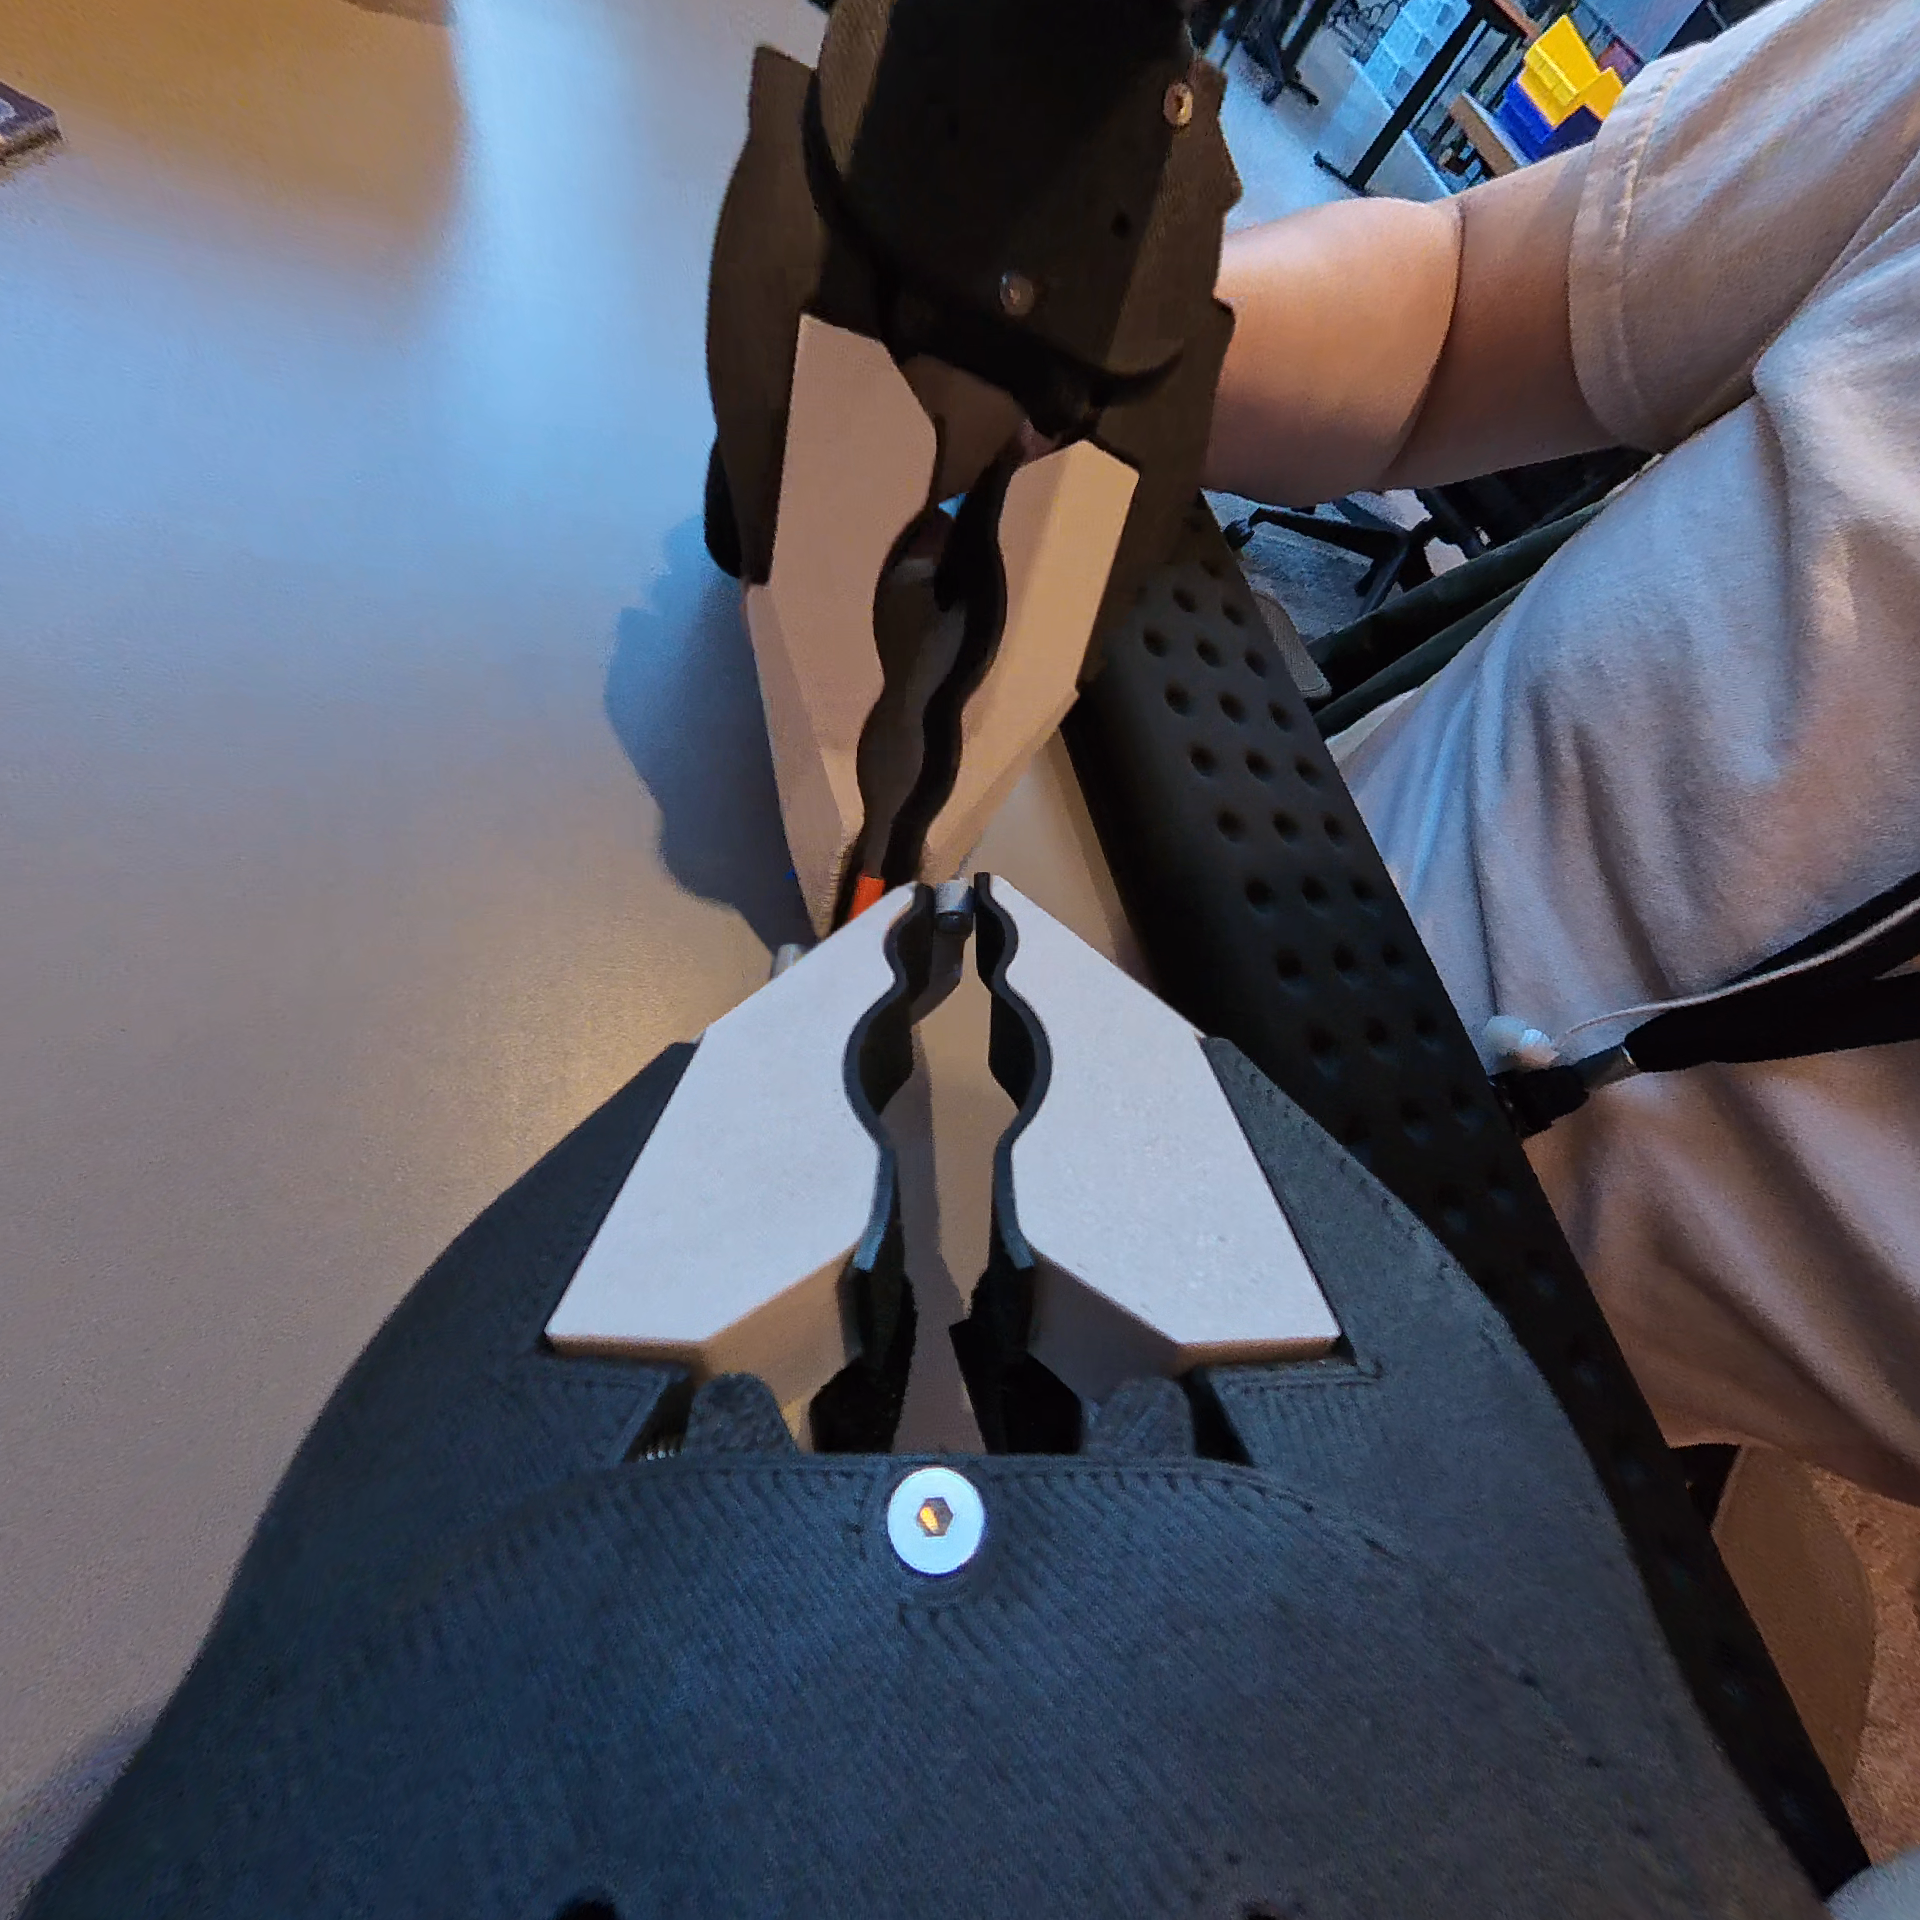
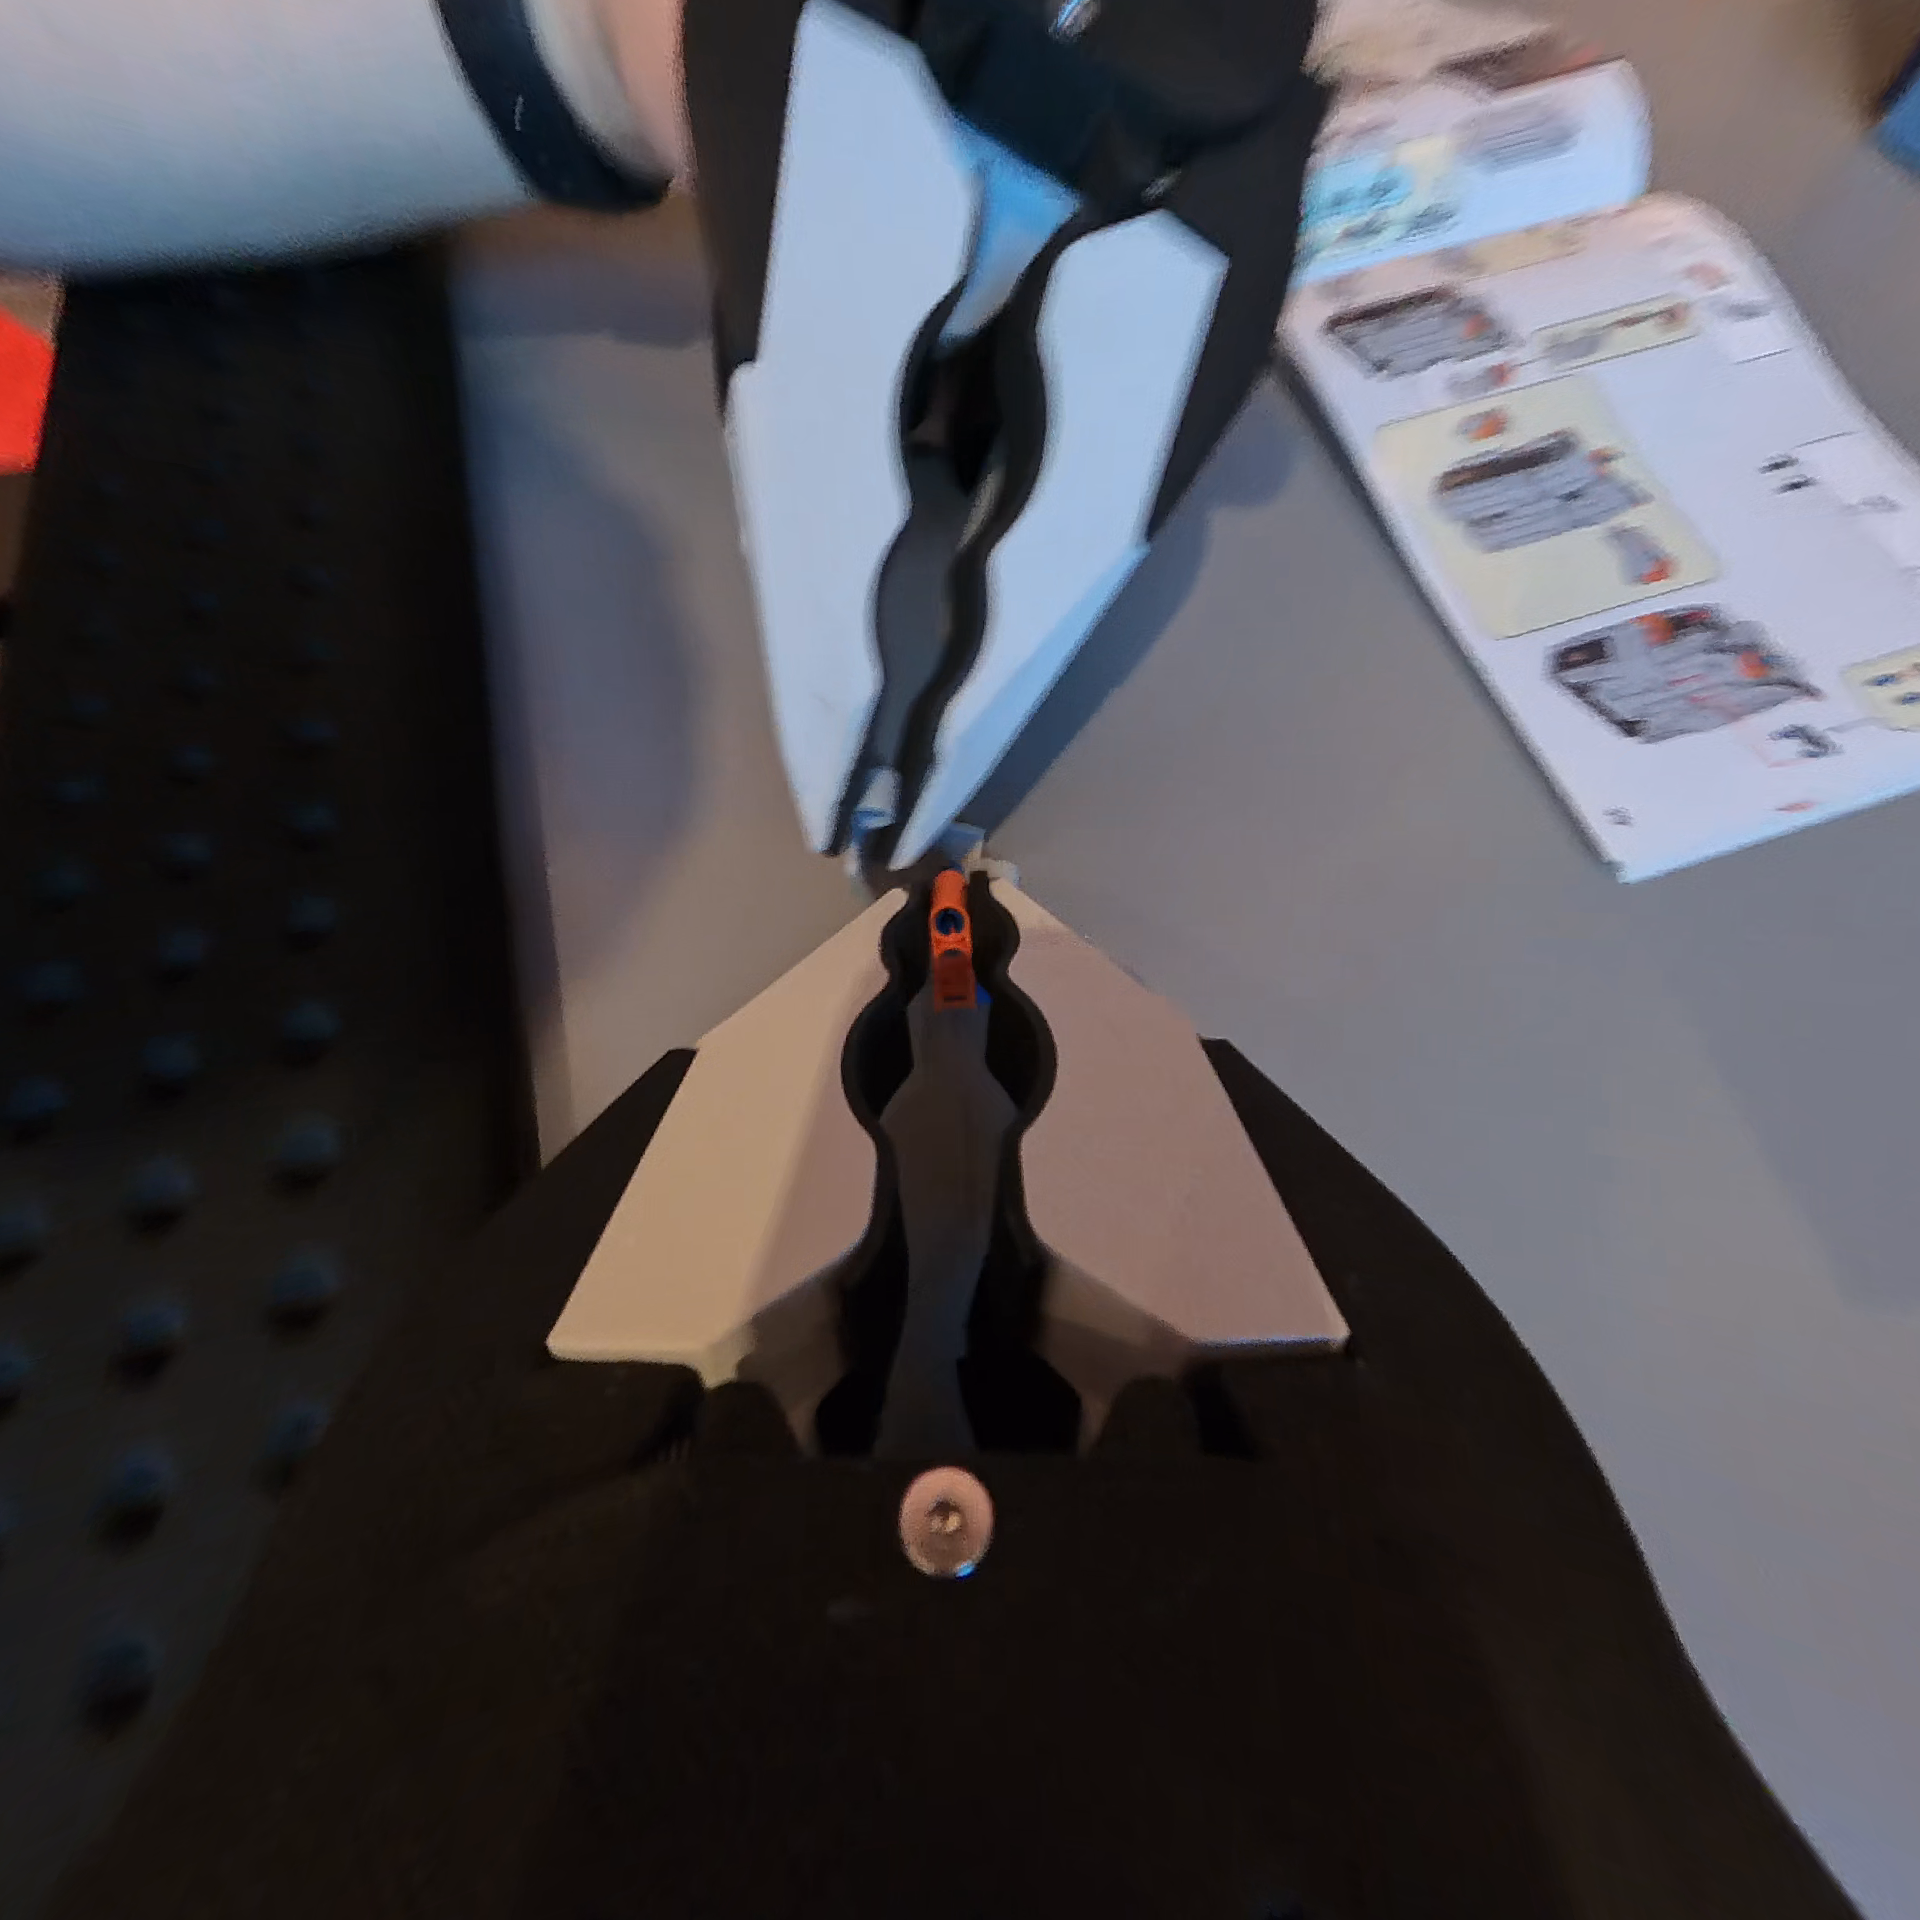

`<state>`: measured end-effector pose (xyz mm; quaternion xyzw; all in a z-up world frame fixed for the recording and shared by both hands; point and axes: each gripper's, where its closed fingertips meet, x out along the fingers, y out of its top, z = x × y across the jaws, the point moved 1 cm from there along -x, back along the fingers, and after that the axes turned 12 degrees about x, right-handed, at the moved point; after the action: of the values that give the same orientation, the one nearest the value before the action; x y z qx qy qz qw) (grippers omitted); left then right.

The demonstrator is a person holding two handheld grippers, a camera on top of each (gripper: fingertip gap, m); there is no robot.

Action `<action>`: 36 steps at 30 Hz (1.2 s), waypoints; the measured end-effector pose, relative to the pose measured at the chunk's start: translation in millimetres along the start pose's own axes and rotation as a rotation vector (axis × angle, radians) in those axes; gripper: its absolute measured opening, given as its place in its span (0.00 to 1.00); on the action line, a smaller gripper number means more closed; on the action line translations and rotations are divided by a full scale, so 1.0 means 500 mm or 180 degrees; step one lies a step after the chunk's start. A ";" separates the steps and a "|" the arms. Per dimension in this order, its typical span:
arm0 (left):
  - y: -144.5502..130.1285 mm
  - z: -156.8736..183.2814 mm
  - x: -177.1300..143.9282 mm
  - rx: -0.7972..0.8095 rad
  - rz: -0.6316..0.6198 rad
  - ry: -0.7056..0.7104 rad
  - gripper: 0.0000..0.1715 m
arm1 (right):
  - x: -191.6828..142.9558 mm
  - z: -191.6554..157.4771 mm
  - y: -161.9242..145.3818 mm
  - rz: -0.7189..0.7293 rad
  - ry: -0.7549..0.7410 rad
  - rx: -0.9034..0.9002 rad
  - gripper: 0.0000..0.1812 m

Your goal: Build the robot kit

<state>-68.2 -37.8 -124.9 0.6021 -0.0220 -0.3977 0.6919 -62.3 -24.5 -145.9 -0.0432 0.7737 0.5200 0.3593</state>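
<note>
We are pinching a small, stiff, light orange connector (image 2: pixel 948 940) in the right gripper (image 2: pixel 951 904) fingers and a grey pin (image 1: pixel 951 906) in the left gripper (image 1: pixel 948 902), tip-to-tip above the surface (image 1: pixel 312 727).

Premises: a lab or workshop room with office-type furniture. A smooth grey table (image 1: pixel 312 727) carries a black perforated mat (image 1: pixel 1299 883) along its near edge, where a person in a light shirt (image 1: pixel 1662 727) sits. Beyond that edge stand black-framed shelving (image 1: pixel 1423 94), yellow and blue storage bins (image 1: pixel 1564 83) and the wheeled base of an office chair (image 1: pixel 1351 530). An open illustrated assembly booklet (image 2: pixel 1621 499) lies toward the table's far side.
</note>
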 end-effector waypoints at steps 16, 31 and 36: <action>0.006 0.004 -0.030 0.0764 0.0133 0.0576 0.09 | 0.002 0.005 -0.006 -0.0023 -0.0014 -0.0018 0.04; -0.009 0.008 -0.019 0.1072 -0.0061 0.0364 0.12 | 0.002 0.005 -0.006 -0.0018 -0.0048 -0.0061 0.04; -0.014 -0.001 -0.019 0.1119 -0.0109 0.0472 0.10 | 0.002 0.005 -0.006 -0.0016 -0.0059 -0.0076 0.04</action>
<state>-77.9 -31.7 -126.8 0.7416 -0.0298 -0.3541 0.5690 -60.4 -23.5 -149.2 -0.0446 0.7639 0.5287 0.3673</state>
